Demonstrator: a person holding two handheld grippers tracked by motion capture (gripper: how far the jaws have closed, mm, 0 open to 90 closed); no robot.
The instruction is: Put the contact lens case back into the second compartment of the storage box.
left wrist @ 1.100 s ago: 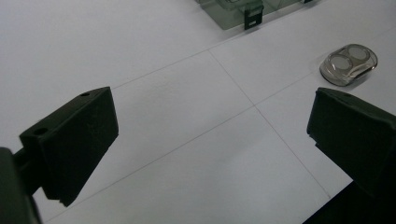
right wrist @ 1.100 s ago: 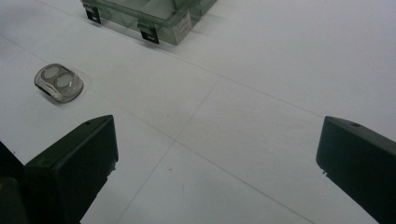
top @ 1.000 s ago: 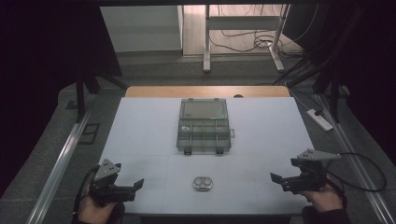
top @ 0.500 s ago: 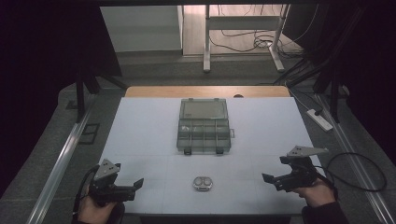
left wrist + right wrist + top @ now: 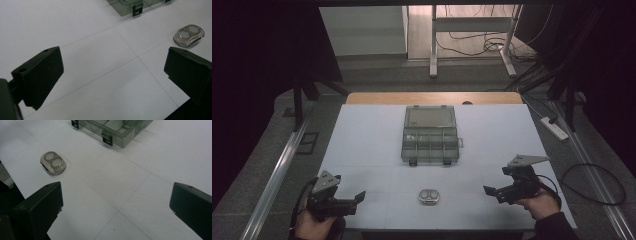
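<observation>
A small clear oval case [image 5: 429,196] with two round discs inside lies near the table's front edge, midway between my grippers. It appears again as the oval case [image 5: 189,35] at upper right and the oval case [image 5: 53,163] at upper left. A smoky clear compartment box [image 5: 430,135] sits mid-table with its lid laid back; the box's latches [image 5: 135,7] and front wall [image 5: 117,130] face me. My left gripper [image 5: 354,200] rests at front left, open and empty [image 5: 112,75]. My right gripper [image 5: 493,193] hovers at front right, open and empty [image 5: 116,205].
The white table [image 5: 362,145] has thin seam lines and a wooden strip [image 5: 432,98] along its far edge. A power strip [image 5: 554,128] and a cable [image 5: 597,172] lie on the floor to the right. A metal rail [image 5: 277,170] runs along the left.
My right gripper has moved left, toward the oval case, and a little farther from the front edge. The left gripper, the case and the box have stayed put.
</observation>
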